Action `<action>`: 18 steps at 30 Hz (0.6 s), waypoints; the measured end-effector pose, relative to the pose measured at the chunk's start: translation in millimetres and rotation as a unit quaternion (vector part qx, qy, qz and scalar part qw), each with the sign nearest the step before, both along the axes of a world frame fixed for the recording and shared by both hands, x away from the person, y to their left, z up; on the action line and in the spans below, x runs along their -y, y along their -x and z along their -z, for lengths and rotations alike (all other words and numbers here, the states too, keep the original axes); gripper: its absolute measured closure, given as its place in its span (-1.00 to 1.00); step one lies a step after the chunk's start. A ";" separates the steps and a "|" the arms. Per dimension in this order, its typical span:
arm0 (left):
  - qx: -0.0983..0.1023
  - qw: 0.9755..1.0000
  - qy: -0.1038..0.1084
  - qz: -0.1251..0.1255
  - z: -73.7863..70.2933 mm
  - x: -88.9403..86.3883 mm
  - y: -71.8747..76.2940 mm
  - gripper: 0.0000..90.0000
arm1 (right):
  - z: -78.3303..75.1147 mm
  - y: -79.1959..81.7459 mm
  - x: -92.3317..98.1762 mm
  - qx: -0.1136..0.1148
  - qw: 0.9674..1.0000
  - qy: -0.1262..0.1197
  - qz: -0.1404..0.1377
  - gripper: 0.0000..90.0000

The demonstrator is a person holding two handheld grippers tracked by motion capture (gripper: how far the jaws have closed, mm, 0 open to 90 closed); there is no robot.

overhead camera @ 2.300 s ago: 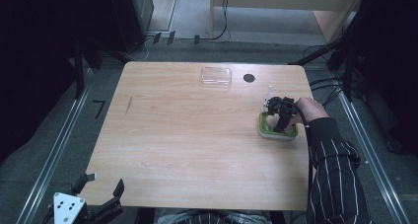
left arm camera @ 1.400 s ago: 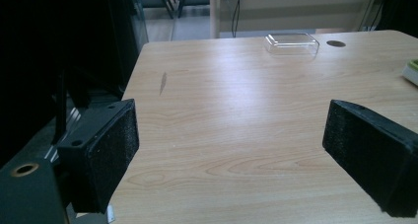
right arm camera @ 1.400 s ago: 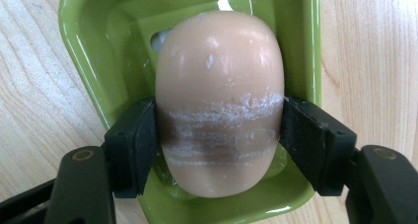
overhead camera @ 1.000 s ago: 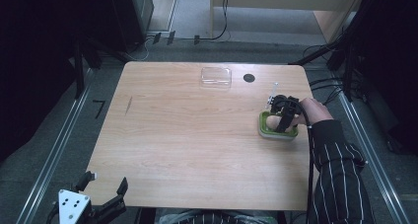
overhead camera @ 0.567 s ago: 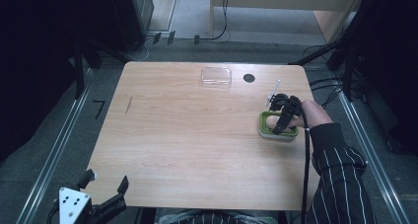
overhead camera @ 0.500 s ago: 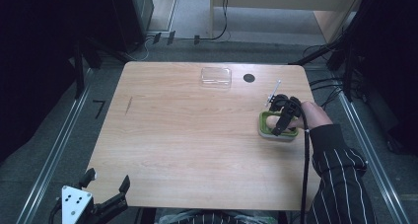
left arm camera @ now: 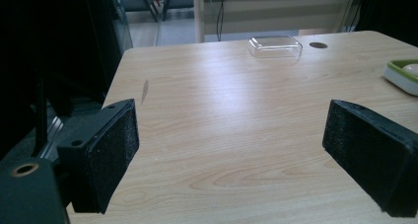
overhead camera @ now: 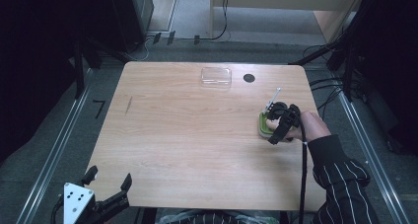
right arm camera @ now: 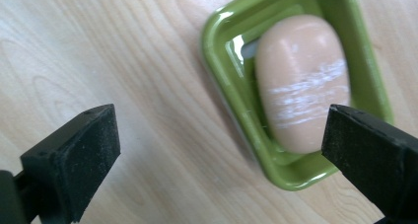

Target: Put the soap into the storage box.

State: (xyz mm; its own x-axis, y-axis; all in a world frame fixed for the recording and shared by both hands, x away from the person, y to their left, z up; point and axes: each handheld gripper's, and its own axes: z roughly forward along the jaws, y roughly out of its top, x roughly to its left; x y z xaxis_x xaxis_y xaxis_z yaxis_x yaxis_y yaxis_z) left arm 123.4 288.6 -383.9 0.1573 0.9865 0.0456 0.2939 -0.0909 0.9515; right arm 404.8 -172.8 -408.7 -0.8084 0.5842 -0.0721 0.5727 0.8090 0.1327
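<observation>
Since a moment earlier, the right tongs (overhead camera: 277, 125) had shifted slightly nearer over the green dish (right arm camera: 236, 81) at the table's (overhead camera: 197, 135) right side, while the left tongs (overhead camera: 106, 194) stayed low off the near left corner. Both pairs of jaws stood wide apart, gripping nothing. A pale bar of soap (right arm camera: 301, 81) lay in the dish, just beyond the right jaws. Well apart, a clear plastic lid (overhead camera: 216, 77) sat near the far edge beside a dark round hole (overhead camera: 249, 78).
</observation>
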 end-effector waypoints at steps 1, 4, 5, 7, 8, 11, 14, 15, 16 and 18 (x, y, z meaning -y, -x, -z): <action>0.000 1.000 -0.001 0.001 0.0 0.1 -0.4 -0.84 | 0.3 2.4 -1.4 0.001 1.000 0.002 0.003 -0.95; -0.001 1.000 0.000 0.003 -0.1 0.6 -1.6 -0.84 | 1.7 9.3 -5.1 0.005 1.000 0.011 0.003 -0.95; -0.001 1.000 -0.001 0.005 -0.1 0.7 -1.9 -0.84 | 2.4 11.8 -6.1 0.005 1.000 0.008 0.003 -0.95; -0.001 1.000 0.000 0.005 -0.1 1.0 -2.7 -0.84 | 2.9 16.2 -7.2 0.008 1.000 0.012 0.007 -0.95; -0.001 1.000 0.001 0.006 -0.1 1.1 -3.1 -0.84 | 3.5 18.4 -7.5 0.010 1.000 0.012 0.011 -0.95; -0.001 1.000 0.001 0.009 -0.1 1.4 -4.3 -0.84 | 4.6 24.5 -7.6 0.010 1.000 0.015 0.016 -0.95; -0.001 1.000 0.001 0.012 -0.1 2.2 -5.8 -0.84 | 6.1 31.1 -6.0 0.009 1.000 0.015 0.026 -0.95; 0.000 1.000 0.001 0.013 0.0 2.4 -6.3 -0.84 | 6.5 33.7 -5.6 0.010 0.999 0.016 0.029 -0.95; 0.000 1.000 0.002 0.013 -0.1 2.8 -6.8 -0.84 | 7.0 35.9 -4.6 0.009 0.999 0.017 0.028 -0.95; -0.001 1.000 0.000 0.016 -0.1 3.2 -8.0 -0.84 | 8.0 40.6 -2.7 0.009 0.999 0.020 0.033 -0.95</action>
